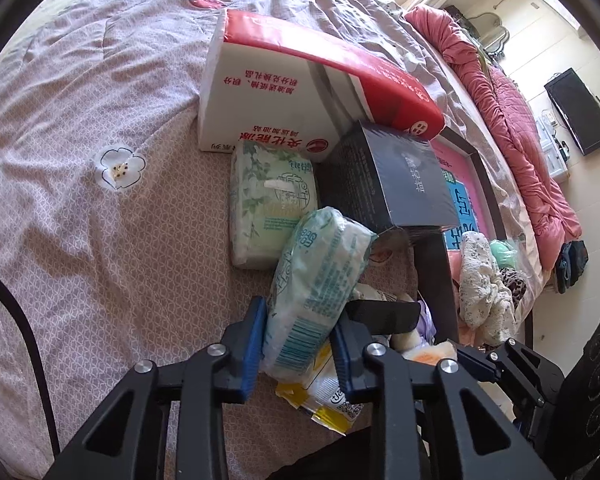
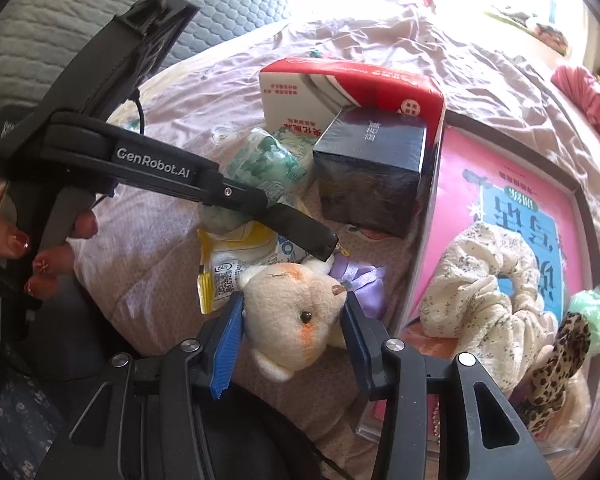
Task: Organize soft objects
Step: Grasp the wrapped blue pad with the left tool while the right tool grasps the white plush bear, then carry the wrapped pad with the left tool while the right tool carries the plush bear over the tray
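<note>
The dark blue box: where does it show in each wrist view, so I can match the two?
Left wrist view: dark blue box sits right of centre, above the tissue pack in the left gripper.
Right wrist view: it is centre, upper half, beyond the plush toy.
Shared landmark: the red-and-white box leaning behind it.

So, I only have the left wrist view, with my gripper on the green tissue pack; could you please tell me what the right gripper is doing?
Observer: The right gripper has the plush toy by the head, a pad against each side.
Operator: Thank you. What lies just beyond the toy?
Observer: A purple ribbon bow, right by its snout.
Operator: And what holds the left gripper, shut on the tissue pack?
Observer: A hand with painted nails, gripping its handle.
</note>
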Available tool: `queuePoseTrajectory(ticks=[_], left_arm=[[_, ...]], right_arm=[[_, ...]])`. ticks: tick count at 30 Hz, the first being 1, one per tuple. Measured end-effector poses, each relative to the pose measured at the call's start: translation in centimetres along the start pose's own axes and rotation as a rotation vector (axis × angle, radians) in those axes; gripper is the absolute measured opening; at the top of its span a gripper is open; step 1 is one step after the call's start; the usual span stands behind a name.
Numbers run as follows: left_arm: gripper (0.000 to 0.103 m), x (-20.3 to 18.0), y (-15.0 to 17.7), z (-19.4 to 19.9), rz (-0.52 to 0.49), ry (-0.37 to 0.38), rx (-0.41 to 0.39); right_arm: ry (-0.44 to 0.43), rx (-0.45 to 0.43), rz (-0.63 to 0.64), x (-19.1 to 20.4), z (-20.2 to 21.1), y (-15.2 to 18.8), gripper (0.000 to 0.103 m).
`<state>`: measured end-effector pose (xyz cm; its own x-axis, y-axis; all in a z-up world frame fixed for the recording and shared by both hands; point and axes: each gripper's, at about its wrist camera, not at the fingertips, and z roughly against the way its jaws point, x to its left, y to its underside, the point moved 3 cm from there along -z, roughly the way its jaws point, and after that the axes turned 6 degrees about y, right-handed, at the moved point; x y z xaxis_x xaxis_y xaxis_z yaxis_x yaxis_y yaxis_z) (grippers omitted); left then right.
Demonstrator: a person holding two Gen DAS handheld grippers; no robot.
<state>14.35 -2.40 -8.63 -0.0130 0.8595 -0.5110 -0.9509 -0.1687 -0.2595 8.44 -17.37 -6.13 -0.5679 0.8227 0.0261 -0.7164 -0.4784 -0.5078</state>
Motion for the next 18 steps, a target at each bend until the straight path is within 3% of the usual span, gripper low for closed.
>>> queuePoseTrajectory(ticks=[7, 18], left_arm=[[0.027, -0.6, 0.6, 2.6, -0.029, 0.015, -0.050], [0.025, -2.3, 1.3, 4.9, -0.086, 0.000, -0.065]], right_arm=[[-0.027, -0.036, -0.050, -0.4, 1.8, 0.0, 0.048], [-0.015, -0.140, -0.125, -1.8, 5.9, -1.1, 0.048]])
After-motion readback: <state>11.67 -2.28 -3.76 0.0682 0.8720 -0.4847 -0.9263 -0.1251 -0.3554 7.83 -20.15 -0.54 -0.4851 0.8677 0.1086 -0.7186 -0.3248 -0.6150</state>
